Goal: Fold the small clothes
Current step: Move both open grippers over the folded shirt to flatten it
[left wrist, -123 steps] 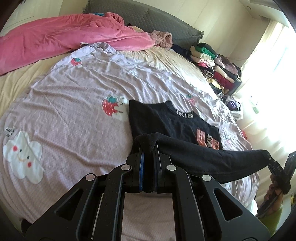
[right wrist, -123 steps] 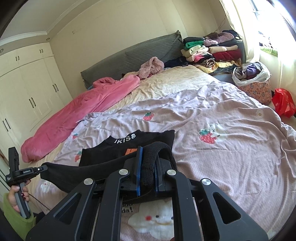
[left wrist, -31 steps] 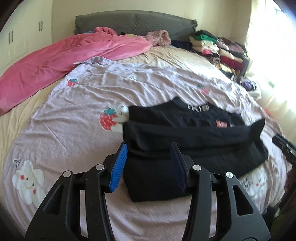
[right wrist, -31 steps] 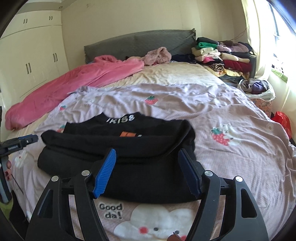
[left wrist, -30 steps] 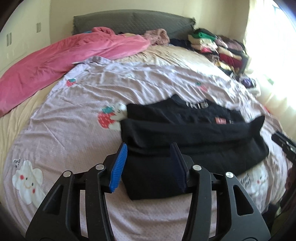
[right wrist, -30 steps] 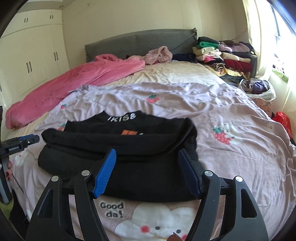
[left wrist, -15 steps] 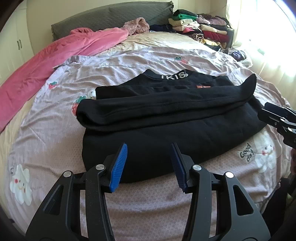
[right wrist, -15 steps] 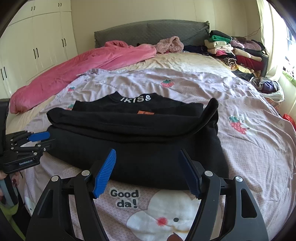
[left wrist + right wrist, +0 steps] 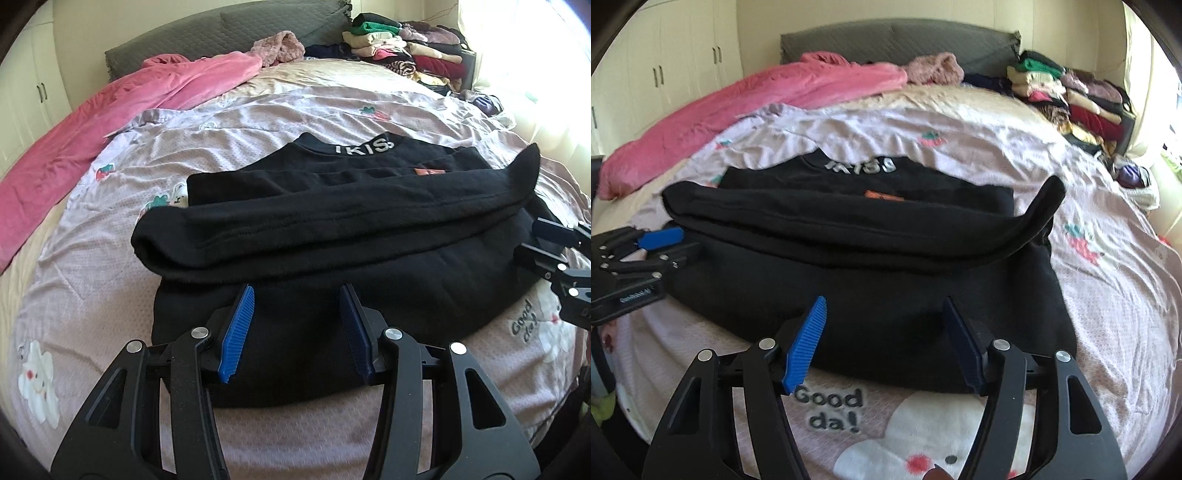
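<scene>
Flat on a lilac quilt (image 9: 258, 122), black sweatshirt (image 9: 332, 236), sleeve folded across, left gripper (image 9: 297, 328) jaws apart, right gripper (image 9: 882, 343) jaws closing, empty.

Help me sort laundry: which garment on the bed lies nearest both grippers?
The black sweatshirt, flat on the quilt before both grippers; the pink robe and fuzzy pink garment lie near the headboard.

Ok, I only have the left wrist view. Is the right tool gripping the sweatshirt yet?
Observer: No. The right tool is closing over the black sweatshirt's near hem, pads not pressing on it.
Operator: What's beyond the shirt's right edge?
Observer: Quilt with a strawberry print.
Operator: And my left tool from that side?
Observer: The left tool sits low at the shirt's left edge, below the folded sleeves.
</scene>
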The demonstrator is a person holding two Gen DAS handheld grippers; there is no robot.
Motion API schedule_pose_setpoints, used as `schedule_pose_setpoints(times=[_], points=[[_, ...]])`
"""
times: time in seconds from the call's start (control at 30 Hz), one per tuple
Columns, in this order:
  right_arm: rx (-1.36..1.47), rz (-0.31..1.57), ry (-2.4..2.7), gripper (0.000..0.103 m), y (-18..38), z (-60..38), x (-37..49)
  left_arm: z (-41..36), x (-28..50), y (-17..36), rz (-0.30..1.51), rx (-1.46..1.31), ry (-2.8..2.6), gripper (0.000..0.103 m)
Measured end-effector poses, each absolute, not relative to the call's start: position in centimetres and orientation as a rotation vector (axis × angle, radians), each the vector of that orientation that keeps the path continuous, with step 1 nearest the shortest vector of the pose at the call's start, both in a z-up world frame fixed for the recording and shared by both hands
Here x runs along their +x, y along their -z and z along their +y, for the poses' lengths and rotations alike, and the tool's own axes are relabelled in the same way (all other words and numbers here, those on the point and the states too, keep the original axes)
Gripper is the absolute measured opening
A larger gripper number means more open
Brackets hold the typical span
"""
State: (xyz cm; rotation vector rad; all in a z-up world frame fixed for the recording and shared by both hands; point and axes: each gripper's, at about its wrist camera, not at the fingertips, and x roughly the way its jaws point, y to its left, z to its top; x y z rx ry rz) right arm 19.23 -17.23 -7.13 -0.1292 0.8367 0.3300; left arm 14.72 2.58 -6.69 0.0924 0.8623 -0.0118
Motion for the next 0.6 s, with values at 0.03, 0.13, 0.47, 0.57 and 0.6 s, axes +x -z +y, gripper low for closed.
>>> schedule_pose_setpoints(times=[0.03, 0.13, 0.47, 0.57, 0.6], points=[[-0.128, 0.852, -0.322, 0.062, 7.5, -17.2, 19.6, 2.6, 15.0, 6.8, 0.863, 0.095, 0.013, 0.04], [-0.118, 0.881, -0.312, 0.063, 8.4, -17.0, 20.8, 2.5, 15.5, 6.8, 0.858, 0.104, 0.015, 0.04], [-0.154, 0.844, -0.303, 0.062, 8.2, -15.9, 23.4, 2.7, 17.9, 6.9, 0.86, 0.086, 0.022, 0.04], [-0.151, 0.845, -0.296, 0.062, 8.4, -15.8, 24.4, 2.9, 18.5, 7.0, 0.866, 0.083, 0.024, 0.04], [-0.159, 0.843, -0.29, 0.062, 8.4, -15.7, 24.6, 2.9, 18.7, 7.0, 0.867, 0.081, 0.026, 0.04]])
